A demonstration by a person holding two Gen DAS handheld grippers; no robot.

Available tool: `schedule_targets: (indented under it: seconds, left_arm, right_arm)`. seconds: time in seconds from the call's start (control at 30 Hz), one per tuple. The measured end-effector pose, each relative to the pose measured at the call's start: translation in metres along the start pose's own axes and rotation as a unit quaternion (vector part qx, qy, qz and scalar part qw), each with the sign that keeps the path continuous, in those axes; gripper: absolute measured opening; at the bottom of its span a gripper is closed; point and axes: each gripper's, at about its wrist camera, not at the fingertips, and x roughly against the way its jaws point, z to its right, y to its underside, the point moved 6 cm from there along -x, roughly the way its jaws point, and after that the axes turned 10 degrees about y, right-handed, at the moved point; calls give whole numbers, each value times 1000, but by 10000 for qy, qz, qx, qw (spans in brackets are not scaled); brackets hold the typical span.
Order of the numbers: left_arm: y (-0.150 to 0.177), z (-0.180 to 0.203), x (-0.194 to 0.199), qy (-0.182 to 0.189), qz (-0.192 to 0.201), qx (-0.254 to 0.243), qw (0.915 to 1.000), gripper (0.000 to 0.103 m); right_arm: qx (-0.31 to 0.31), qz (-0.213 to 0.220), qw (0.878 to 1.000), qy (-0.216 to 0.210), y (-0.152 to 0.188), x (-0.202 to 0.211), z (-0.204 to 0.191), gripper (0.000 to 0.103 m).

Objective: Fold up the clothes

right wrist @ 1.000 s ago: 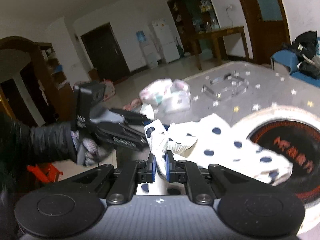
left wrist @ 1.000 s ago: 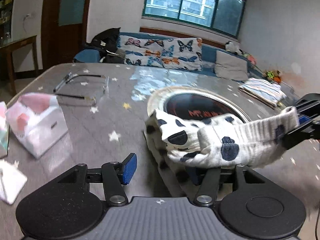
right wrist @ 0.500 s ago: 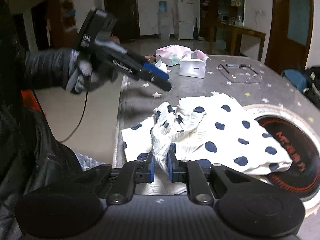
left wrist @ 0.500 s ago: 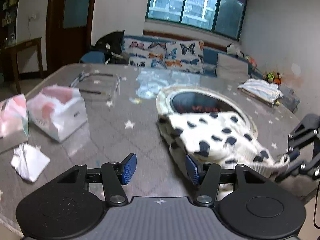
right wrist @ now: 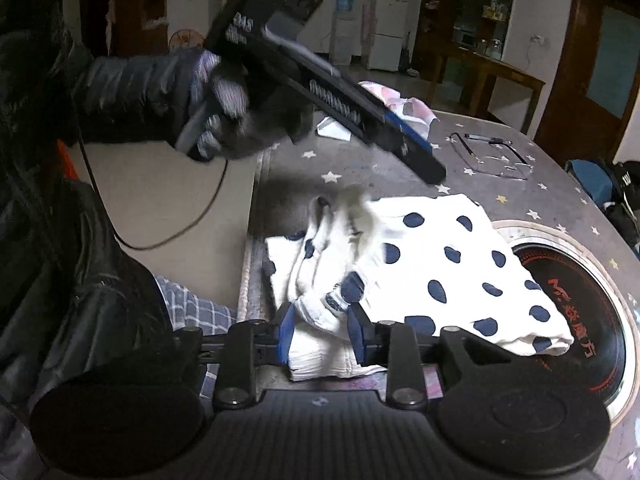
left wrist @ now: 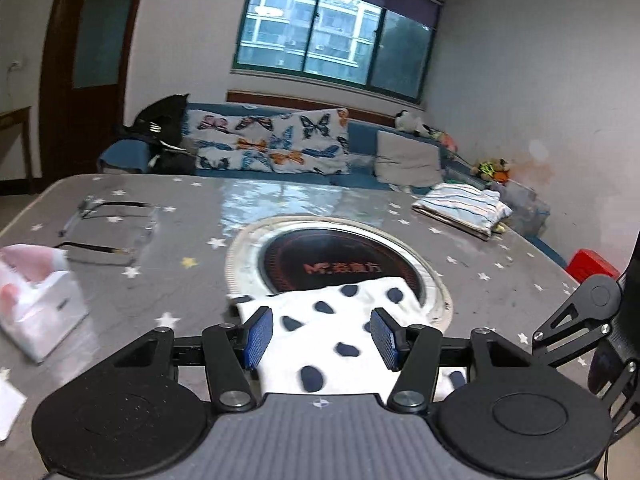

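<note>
A white garment with dark blue dots (right wrist: pixel 440 264) lies folded at the near edge of the grey star-patterned table (right wrist: pixel 400 168), partly over the round cooktop (right wrist: pixel 580 280). It also shows in the left wrist view (left wrist: pixel 328 336). My left gripper (left wrist: pixel 322 336) is open and empty, held above the garment; it shows from the side in the right wrist view (right wrist: pixel 416 156). My right gripper (right wrist: pixel 322 334) is open, its jaws apart on either side of a bunched fold of the garment at the table edge.
Tissue packs (left wrist: pixel 36 300) and a white paper (left wrist: pixel 8 408) lie at the left. A clear tray (left wrist: pixel 108 232) sits behind them. Folded striped clothes (left wrist: pixel 464 208) lie at the far right. A sofa (left wrist: pixel 280 152) stands beyond the table.
The garment was lifted between both grippers, then laid down on the table. My left gripper let go and rose above it. My right gripper opened on the fold it held.
</note>
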Motion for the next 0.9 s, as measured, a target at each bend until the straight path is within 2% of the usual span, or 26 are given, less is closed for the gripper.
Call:
schedule_targets:
  seconds: [0.07,0.3,0.43,0.73,0.9]
  left_arm:
    - [-3,5,-8,100,-19,-41,9999,58]
    - [21,14,1,131,-170,-164,9996,56]
    - [35,19,7,142,-259,-234,9993,54]
    - [63,27,16,-25,-446,-480,9979,51]
    - [59,25,24,-75,-319,-423,9986,52]
  right_arm:
    - [-209,66,9998,-6,-3,7,4,38]
    - [-1071,322,9933,304,-12,11,29,38]
    - [-1216,386,9911,391,-16,-1,29,38]
    - [-1017,249,9945,42,-9,-31,-3,38]
    - [-714,147,9972,173,-6,-31,-12,41]
